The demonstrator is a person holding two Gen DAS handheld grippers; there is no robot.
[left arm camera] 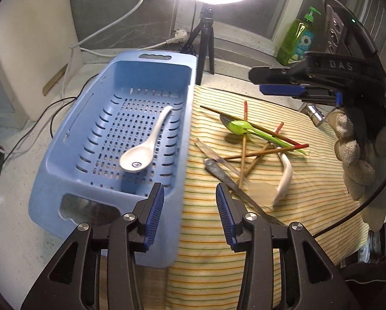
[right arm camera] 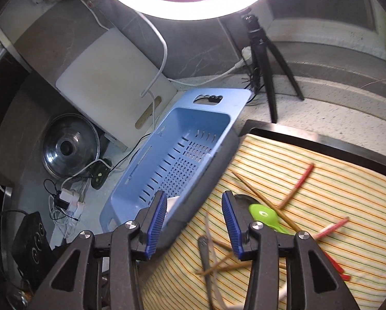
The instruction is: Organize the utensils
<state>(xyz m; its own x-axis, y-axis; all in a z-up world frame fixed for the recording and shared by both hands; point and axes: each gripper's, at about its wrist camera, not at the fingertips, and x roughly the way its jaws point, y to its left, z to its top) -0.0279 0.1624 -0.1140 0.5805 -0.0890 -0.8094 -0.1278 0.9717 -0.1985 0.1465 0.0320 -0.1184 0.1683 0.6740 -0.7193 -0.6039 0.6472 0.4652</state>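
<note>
A blue slotted basket (left arm camera: 64,139) holds one white ceramic spoon (left arm camera: 144,147). To its right, on a striped cloth (left arm camera: 309,206), lie a green plastic spoon (left arm camera: 247,126), several wooden and red chopsticks (left arm camera: 244,155), a metal utensil (left arm camera: 234,186), a clear spoon (left arm camera: 260,191) and another white spoon (left arm camera: 286,175). My left gripper (left arm camera: 190,214) is open and empty over the basket's near right rim. My right gripper (right arm camera: 194,222) is open and empty above the cloth's left edge; it also shows in the left wrist view (left arm camera: 278,82). The basket (right arm camera: 218,100) and green spoon (right arm camera: 265,215) show in the right wrist view.
A ring light on a black tripod (left arm camera: 206,41) stands behind the basket. A white cutting board (left arm camera: 30,51) leans at the left, with cables (left arm camera: 71,77) beside it. A green soap bottle (left arm camera: 298,38) stands at the back right. A pot lid (right arm camera: 69,147) and plugs (right arm camera: 69,201) lie at the left.
</note>
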